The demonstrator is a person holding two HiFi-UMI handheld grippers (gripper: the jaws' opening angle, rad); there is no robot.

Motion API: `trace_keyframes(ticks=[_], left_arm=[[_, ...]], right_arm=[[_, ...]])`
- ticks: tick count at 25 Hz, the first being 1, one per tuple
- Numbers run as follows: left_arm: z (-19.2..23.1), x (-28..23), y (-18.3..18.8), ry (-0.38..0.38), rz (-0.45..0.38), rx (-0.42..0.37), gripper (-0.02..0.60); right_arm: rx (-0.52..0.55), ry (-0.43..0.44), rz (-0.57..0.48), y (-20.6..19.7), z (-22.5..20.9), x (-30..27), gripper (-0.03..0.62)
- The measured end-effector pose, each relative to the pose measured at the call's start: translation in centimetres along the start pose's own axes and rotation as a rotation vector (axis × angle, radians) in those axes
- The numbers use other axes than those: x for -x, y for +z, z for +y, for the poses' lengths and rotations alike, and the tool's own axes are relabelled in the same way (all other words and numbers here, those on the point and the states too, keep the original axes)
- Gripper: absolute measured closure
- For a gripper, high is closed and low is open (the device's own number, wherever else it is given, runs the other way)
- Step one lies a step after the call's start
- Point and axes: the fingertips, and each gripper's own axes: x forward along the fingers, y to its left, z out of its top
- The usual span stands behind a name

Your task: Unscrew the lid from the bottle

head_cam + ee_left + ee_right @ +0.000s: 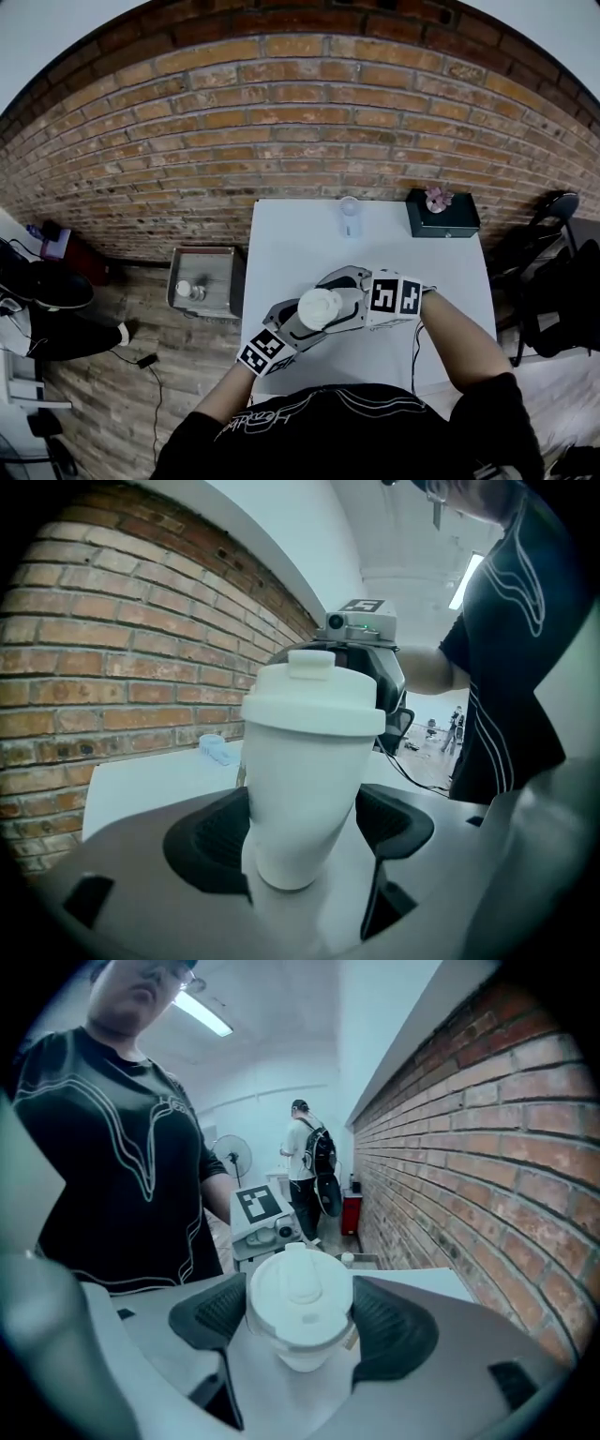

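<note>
A white bottle (305, 799) with a white flip-top lid (314, 700) stands upright over the white table (281, 244), held between both grippers. My left gripper (302, 834) comes in from the lower left (302, 326) and is shut on the lower body of the bottle, a dark pad against each side. From the right, my right gripper (339, 302) reaches in higher up. In the right gripper view its pads (389, 1321) press on opposite sides of the lid (300, 1297), so that gripper (300, 1324) is shut on the lid. The lid sits on the bottle.
At the table's back edge stand a small pale-blue cup (349, 214) and a black box (442, 216) with a pink thing on top. A metal tray (206, 279) stands on the floor to the left, a dark chair (553, 211) at the right. A brick wall runs behind.
</note>
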Motion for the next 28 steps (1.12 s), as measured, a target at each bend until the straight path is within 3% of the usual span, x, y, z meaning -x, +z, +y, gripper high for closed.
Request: trace_keyframes(ticks=[7, 13, 17, 22, 28], left_arm=[[0.0, 0.2, 0.0, -0.037, -0.008, -0.016, 0.209], [-0.1, 0.0, -0.1, -0.037, -0.008, -0.014, 0.209], [0.1, -0.1, -0.1, -0.029, -0.018, -0.008, 0.209], [0.1, 0.0, -0.1, -0.020, -0.023, 0.000, 0.209], [0.2, 0.0, -0.1, 0.009, -0.051, 0.021, 0.209]], right_arm=[[0.124, 0.185, 0.094, 0.3, 0.5, -0.3, 0.247], [0.112, 0.199, 0.106, 0.2, 0.5, -0.3, 0.246], [0.017, 0.137, 0.079, 0.4, -0.1, -0.2, 0.245], [-0.108, -0.015, -0.004, 1.5, -0.7, 0.9, 0.180], [-0.288, -0.342, -0.117, 2.1, -1.5, 1.7, 0.180]])
